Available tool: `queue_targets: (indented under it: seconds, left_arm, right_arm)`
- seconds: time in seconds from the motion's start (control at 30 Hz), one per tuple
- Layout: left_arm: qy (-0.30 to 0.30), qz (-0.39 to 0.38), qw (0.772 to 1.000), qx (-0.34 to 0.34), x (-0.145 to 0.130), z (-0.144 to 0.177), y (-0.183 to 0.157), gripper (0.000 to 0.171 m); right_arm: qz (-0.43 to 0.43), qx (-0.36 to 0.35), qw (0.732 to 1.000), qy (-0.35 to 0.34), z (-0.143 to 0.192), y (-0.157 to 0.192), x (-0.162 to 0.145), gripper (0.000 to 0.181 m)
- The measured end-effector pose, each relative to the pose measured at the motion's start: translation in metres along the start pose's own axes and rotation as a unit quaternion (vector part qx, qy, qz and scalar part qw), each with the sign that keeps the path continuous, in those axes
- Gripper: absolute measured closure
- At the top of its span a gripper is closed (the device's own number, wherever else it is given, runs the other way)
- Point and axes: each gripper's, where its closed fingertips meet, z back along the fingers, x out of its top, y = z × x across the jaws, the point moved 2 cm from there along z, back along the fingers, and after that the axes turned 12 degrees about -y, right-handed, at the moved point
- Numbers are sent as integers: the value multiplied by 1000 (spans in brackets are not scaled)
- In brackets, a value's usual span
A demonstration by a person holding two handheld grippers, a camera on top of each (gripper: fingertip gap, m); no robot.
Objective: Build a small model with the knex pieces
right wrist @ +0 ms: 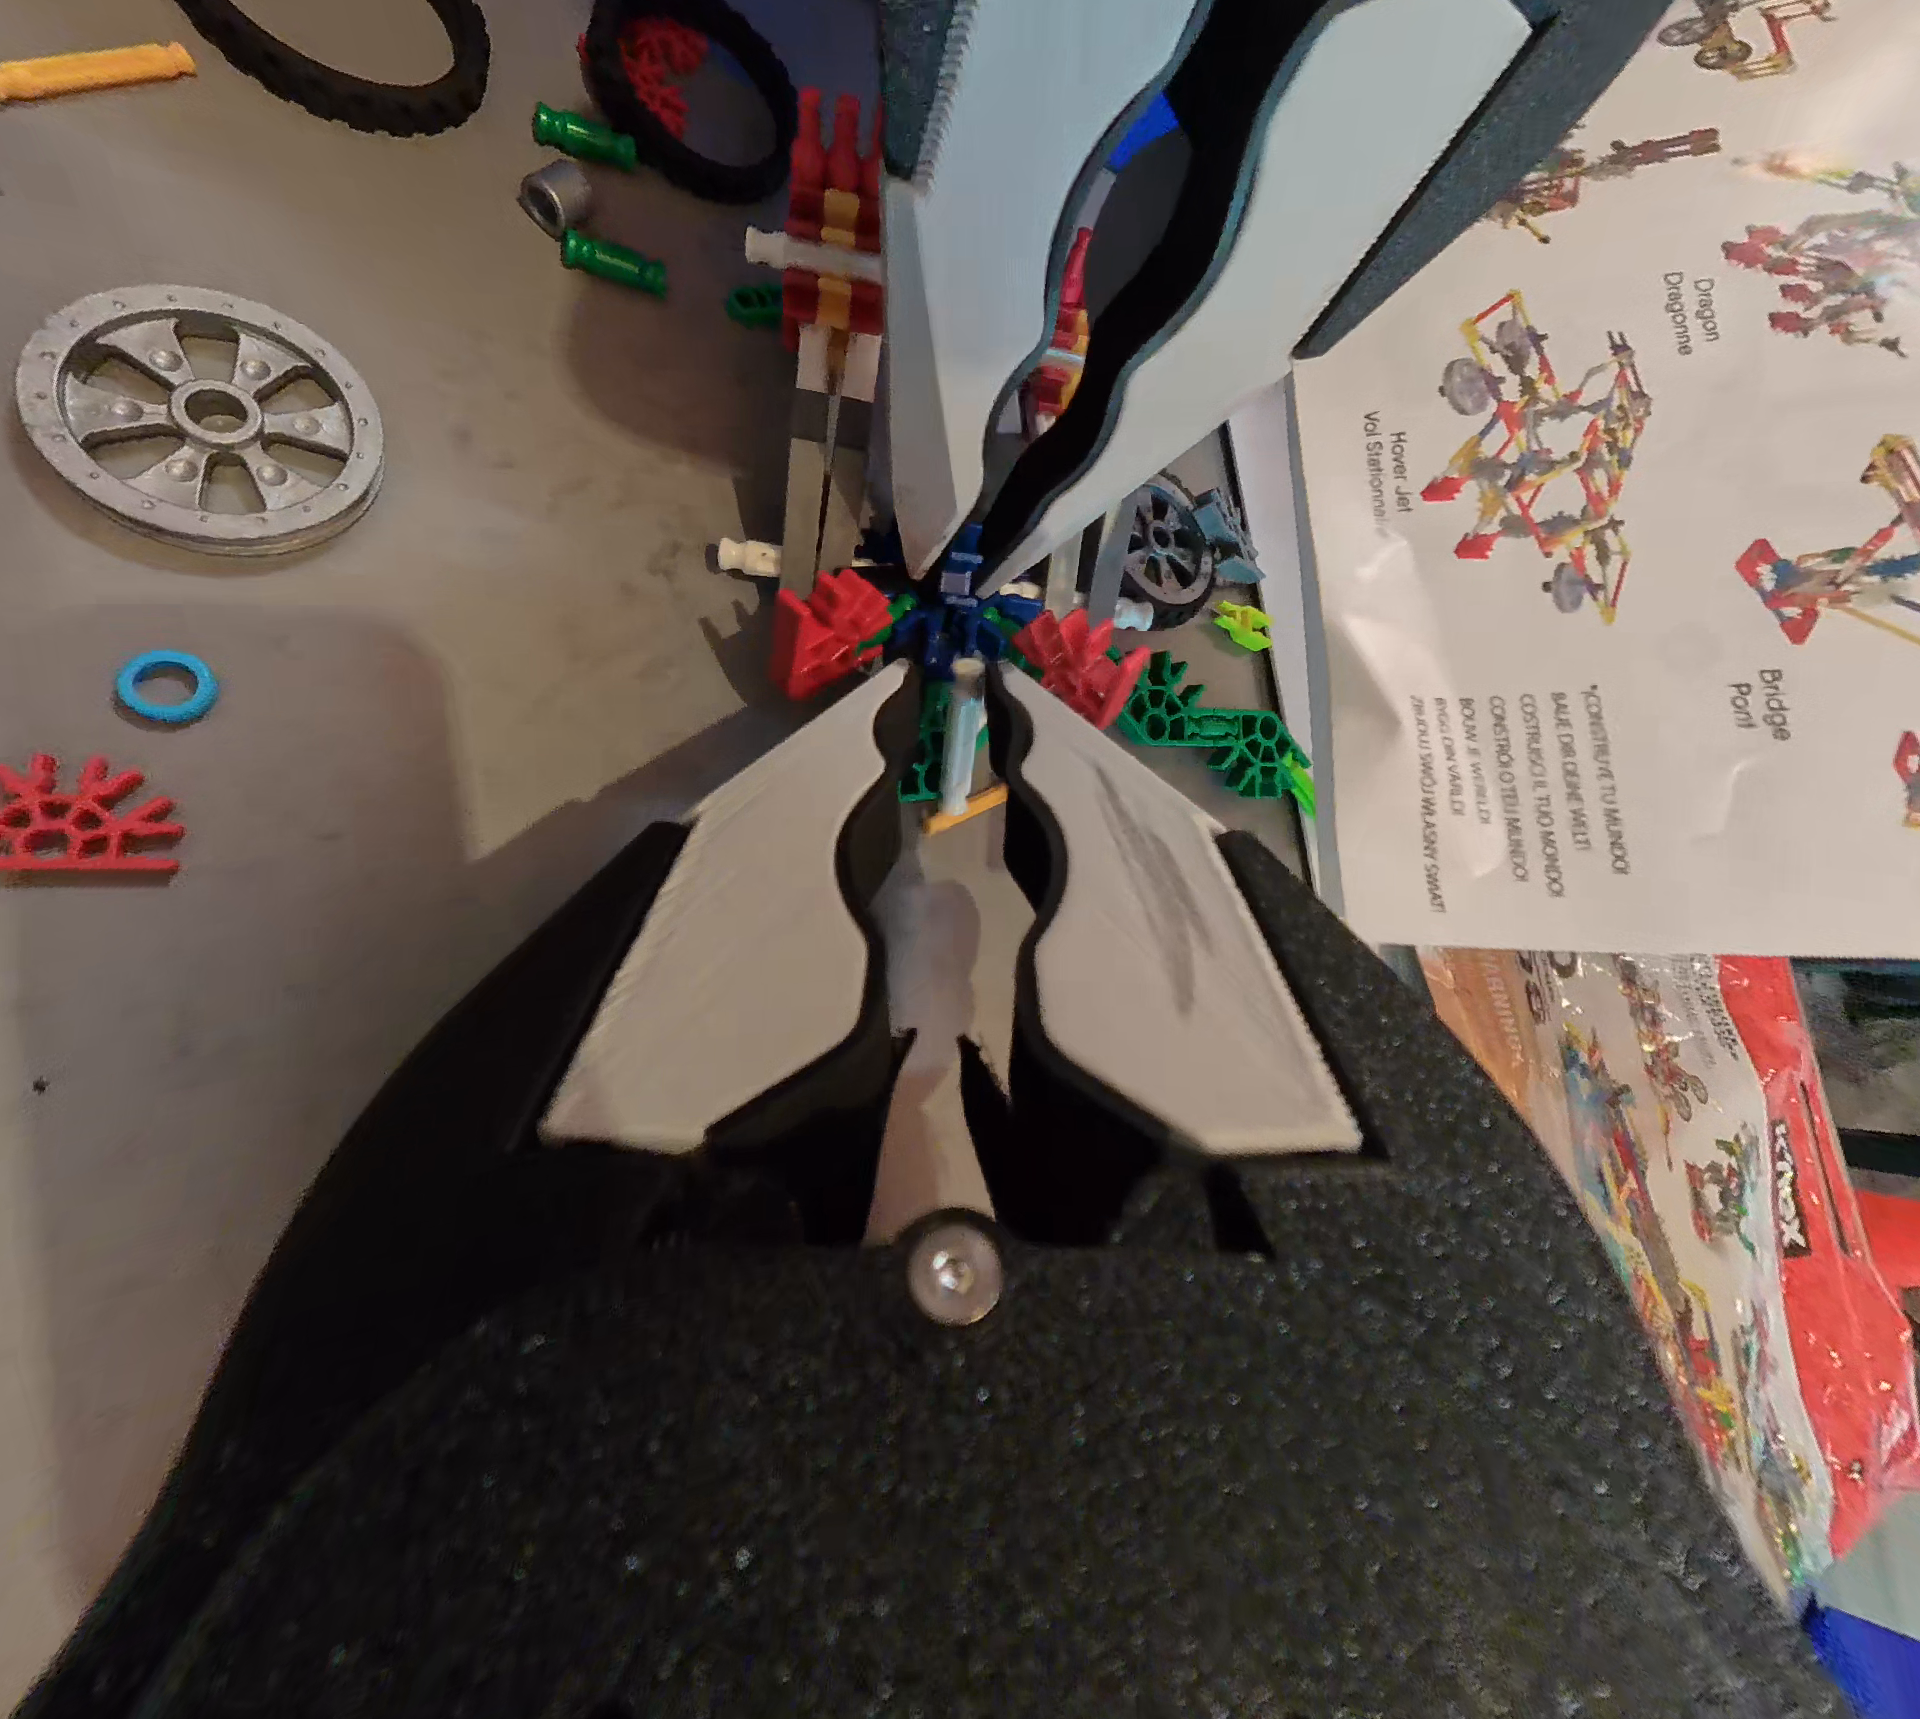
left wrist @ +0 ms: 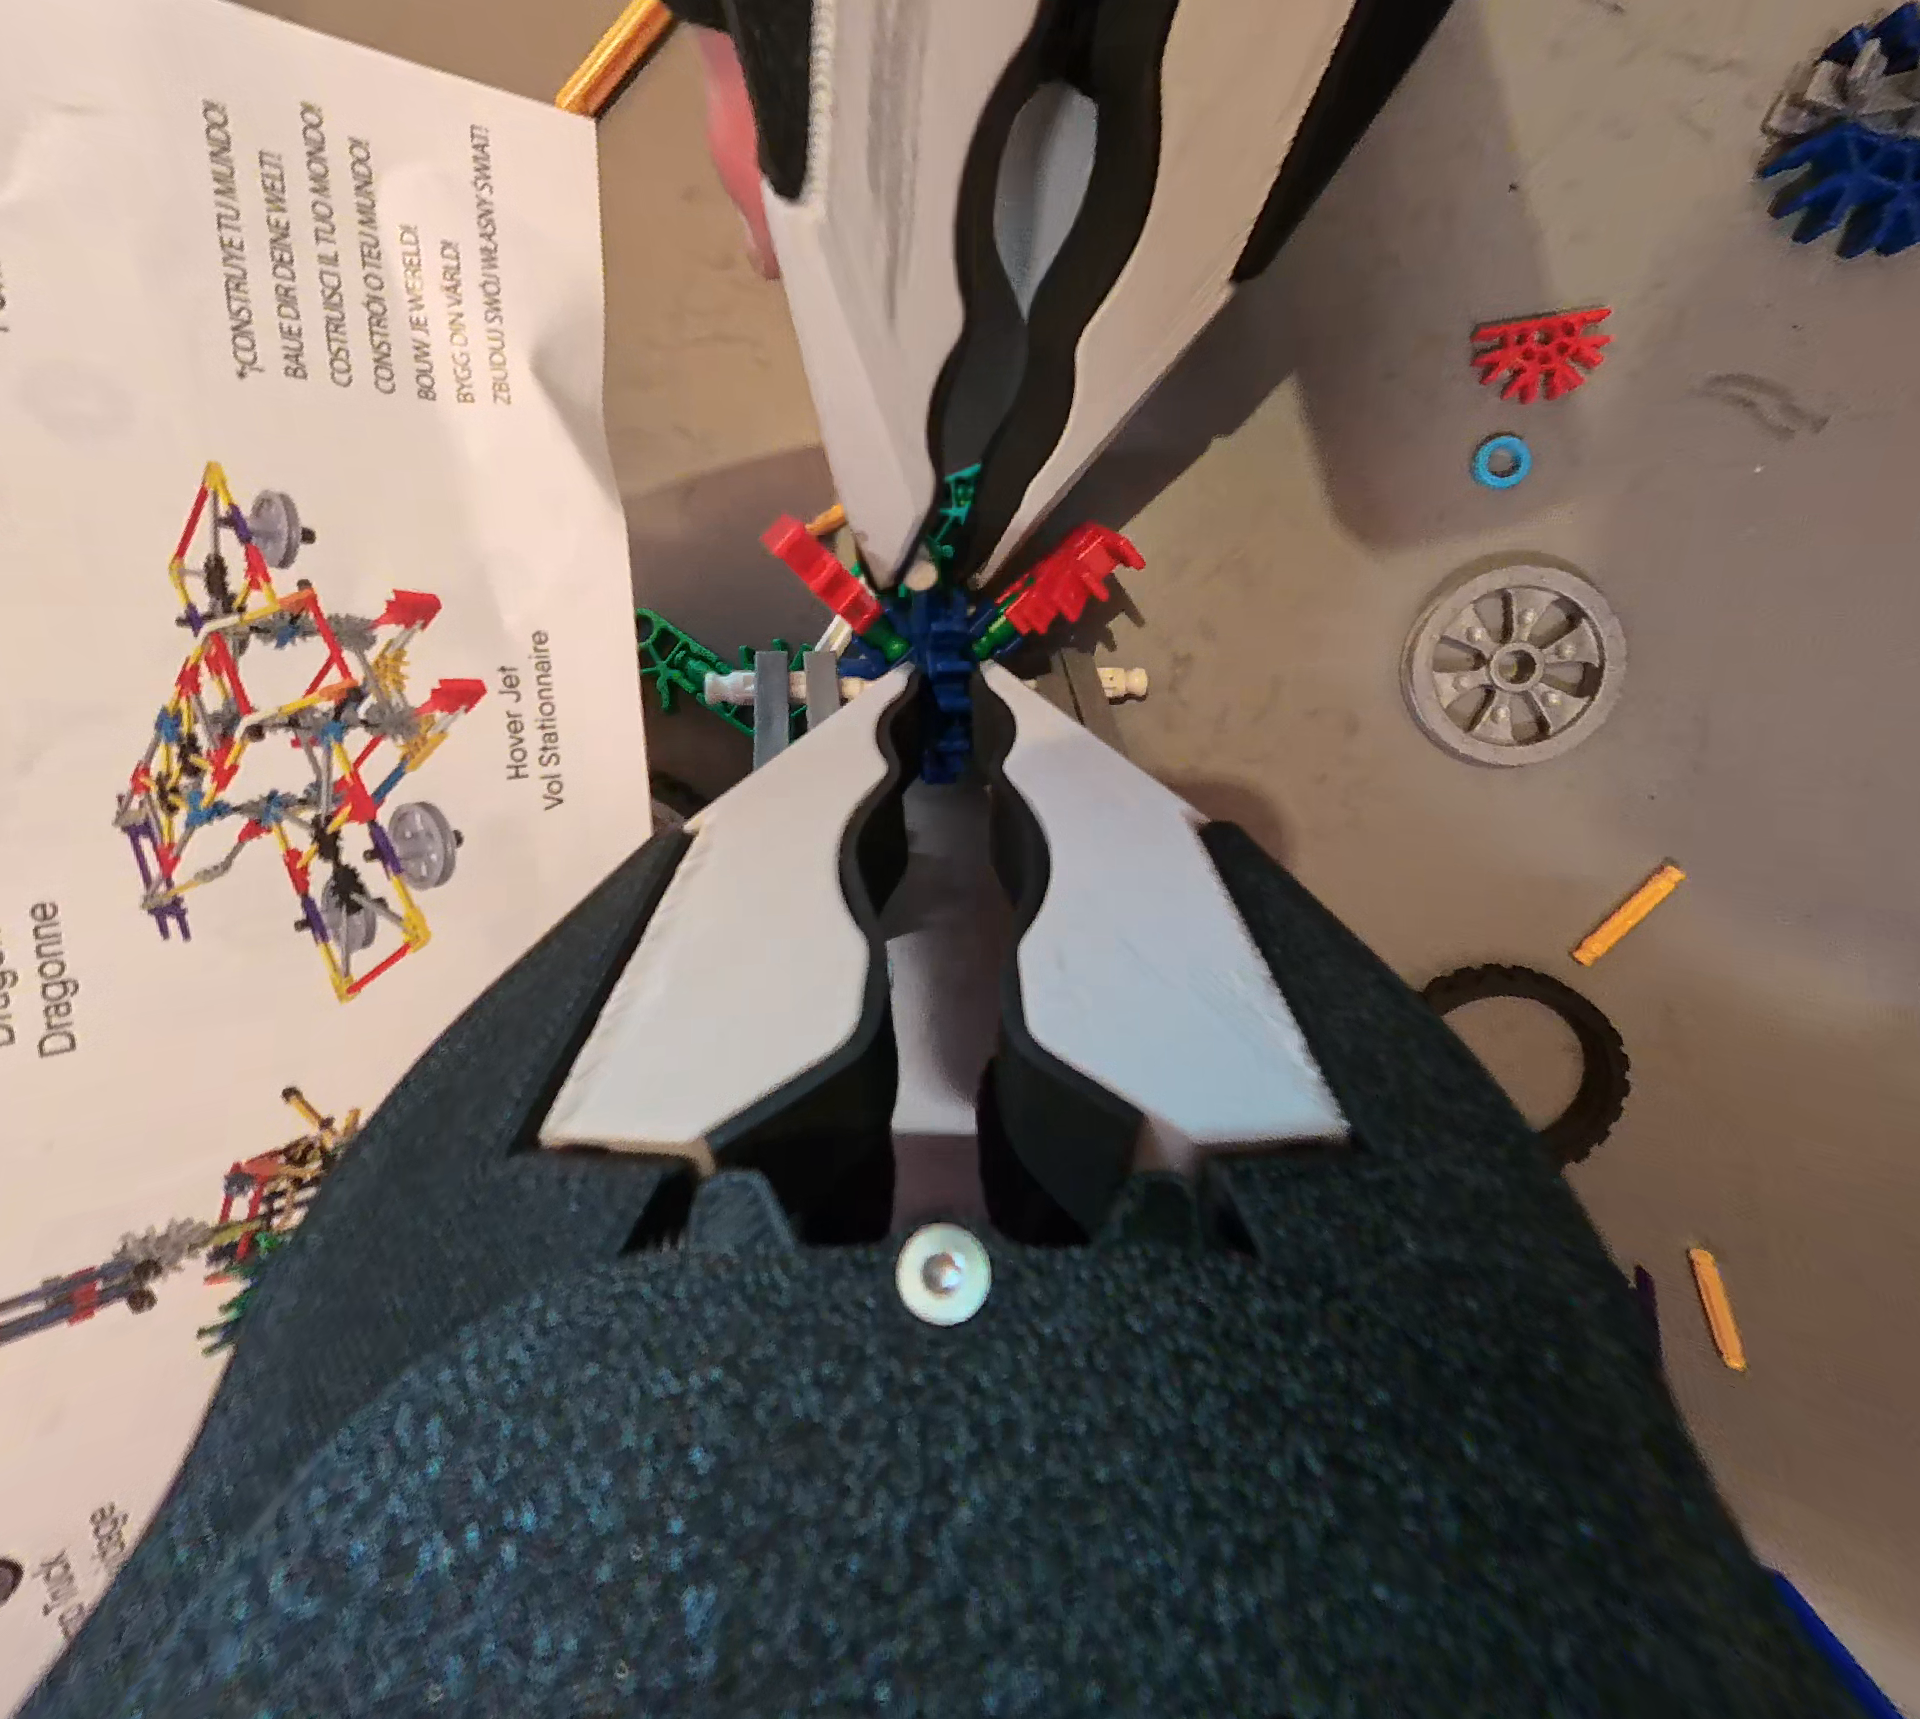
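Observation:
My left gripper is shut on a blue snowflake connector at the hub of a small toy assembly held just above the grey table. Red connectors stick out on both sides of the hub. My right gripper comes in from the opposite side, tip to tip. In the right wrist view my right gripper is shut on a white rod that runs into the hub, with a green connector behind it. The left gripper meets it from above.
A printed instruction sheet lies to one side, with a red toy box by it. Loose parts lie on the table: a grey wheel hub, black tyres, green rods, orange rods, red connectors.

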Motion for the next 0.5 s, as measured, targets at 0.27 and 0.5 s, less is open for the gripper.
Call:
queue_targets:
  seconds: [0.27,0.5]
  left_arm:
    - [-10,-2,1000,-3,3,-3,-1,164]
    - [-11,-2,1000,-1,3,-3,0,164]
  right_arm:
    - [-51,29,998,-22,9,-4,-4,170]
    - [-74,34,996,-38,10,-6,-4,176]
